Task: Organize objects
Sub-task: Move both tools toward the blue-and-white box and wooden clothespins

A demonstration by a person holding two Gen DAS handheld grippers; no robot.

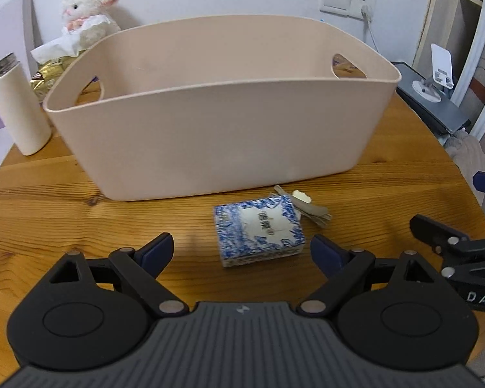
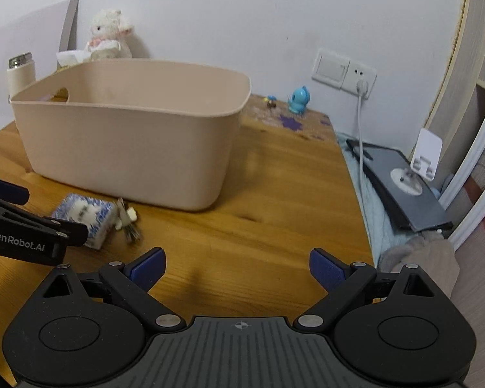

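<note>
Two handheld grippers fill the lower part of both views, each with black arms and blue finger pads. The left gripper (image 1: 242, 250) has its jaws spread wide and holds nothing; a blue-and-white patterned tissue pack (image 1: 258, 229) lies on the table just ahead, between the lines of the two fingers and touching neither. The right gripper (image 2: 237, 266) is likewise spread wide and empty, over bare wood in the lower centre of its view. The surface is a warm brown wooden table (image 1: 48, 200) with visible grain and knots, set against a pale wall. A large beige plastic basket (image 1: 223, 123) with cut-out handles stands in the middle of the table, directly behind the tissue pack; only its upper inner walls show, so its floor is hidden. A small bundle of flat grey-beige pieces with a white bit (image 1: 308, 208) touches the pack's far right corner; it is too blurred to identify. At upper left stand a white insulated bottle (image 1: 16, 110), crumpled tissue and gold wrappers, and a white plush lamb (image 1: 89, 13), partly hidden by the basket. A wall switch and socket (image 1: 347, 0) sit at upper right, with a cable plugged in. A small blue figurine (image 2: 299, 100) stands near the table's far edge.
</note>
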